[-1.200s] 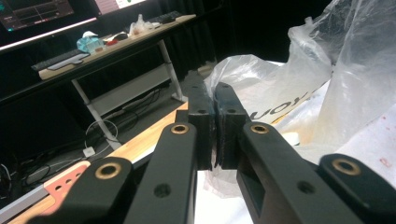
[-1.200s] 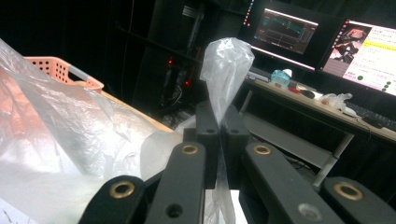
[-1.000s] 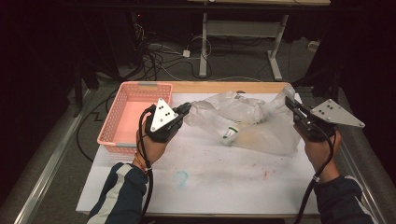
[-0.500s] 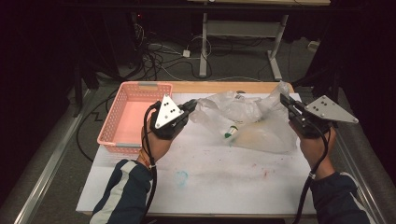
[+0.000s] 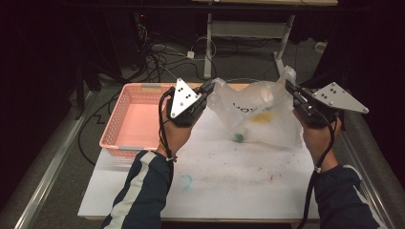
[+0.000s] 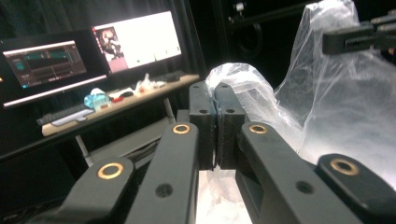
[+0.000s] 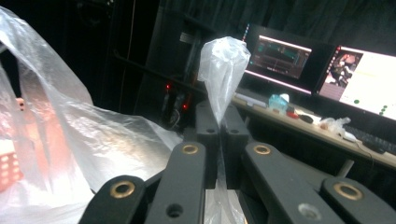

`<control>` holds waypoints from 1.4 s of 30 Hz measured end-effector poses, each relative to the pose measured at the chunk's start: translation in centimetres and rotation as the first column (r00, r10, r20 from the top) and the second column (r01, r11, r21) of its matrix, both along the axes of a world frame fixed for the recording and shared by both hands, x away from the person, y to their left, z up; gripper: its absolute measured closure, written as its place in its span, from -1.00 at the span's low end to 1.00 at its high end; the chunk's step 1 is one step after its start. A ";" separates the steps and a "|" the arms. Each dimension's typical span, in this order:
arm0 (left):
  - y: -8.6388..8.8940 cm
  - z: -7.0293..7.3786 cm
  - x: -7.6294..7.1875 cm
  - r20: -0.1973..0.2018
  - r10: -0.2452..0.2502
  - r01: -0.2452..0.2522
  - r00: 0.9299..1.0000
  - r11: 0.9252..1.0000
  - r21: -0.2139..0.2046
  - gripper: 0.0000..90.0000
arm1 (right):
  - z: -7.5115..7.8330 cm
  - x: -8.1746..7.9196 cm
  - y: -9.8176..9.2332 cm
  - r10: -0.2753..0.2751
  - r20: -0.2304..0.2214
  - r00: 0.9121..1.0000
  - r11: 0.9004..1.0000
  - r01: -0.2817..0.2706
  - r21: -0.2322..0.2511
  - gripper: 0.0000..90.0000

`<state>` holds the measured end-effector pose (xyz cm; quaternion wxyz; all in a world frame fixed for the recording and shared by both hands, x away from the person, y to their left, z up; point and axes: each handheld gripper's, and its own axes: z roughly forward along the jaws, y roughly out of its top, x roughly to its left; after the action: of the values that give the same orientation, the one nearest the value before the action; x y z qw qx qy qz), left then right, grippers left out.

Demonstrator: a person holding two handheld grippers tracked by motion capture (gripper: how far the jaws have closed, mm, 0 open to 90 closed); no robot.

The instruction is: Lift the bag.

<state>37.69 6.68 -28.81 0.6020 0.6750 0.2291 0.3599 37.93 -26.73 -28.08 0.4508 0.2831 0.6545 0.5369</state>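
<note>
Item: clear plastic bag (image 5: 258, 112), above the bench (image 5: 229, 186). My left gripper (image 5: 208, 89) and right gripper (image 5: 290, 89), jaws pinched tight on opposite rim corners, likely to spread its mouth; small green object (image 5: 238, 137) hangs inside.

The bag (image 5: 260, 114) was thin clear plastic film, glossy and crinkled. Left of the bag, the basket (image 5: 125, 125) was pink moulded plastic with a perforated wall. Beneath the bag, the worktop (image 5: 229, 181) was a matt white sheet, stained. Each tool, left (image 6: 215, 128) and right (image 7: 220, 140), had matt black jaws with brass-coloured rivets.
</note>
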 end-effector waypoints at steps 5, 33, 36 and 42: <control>0.1 1.6 -1.5 0.051 0.004 -0.003 0.999 1.000 -0.024 0.91 | 1.2 -1.0 0.5 0.027 0.028 0.999 0.999 -0.027 0.017 1.00; -0.9 1.5 6.0 -0.063 0.156 -0.150 0.986 0.985 0.083 0.81 | 0.7 5.9 -5.5 -0.268 -0.060 0.962 0.963 0.268 -0.017 1.00; -0.9 1.2 7.2 -0.078 0.183 -0.173 0.980 0.978 0.118 0.81 | 0.5 6.6 -6.0 -0.293 -0.071 0.954 0.956 0.291 -0.027 1.00; -0.5 0.7 8.9 -0.106 0.235 -0.219 0.966 0.965 0.145 0.81 | 0.0 8.0 -7.4 -0.344 -0.103 0.933 0.939 0.342 -0.043 1.00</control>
<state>46.57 6.16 -28.09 0.4955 0.7033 0.3174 0.3989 45.98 -34.12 -28.12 0.5047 0.4162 0.6253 0.4256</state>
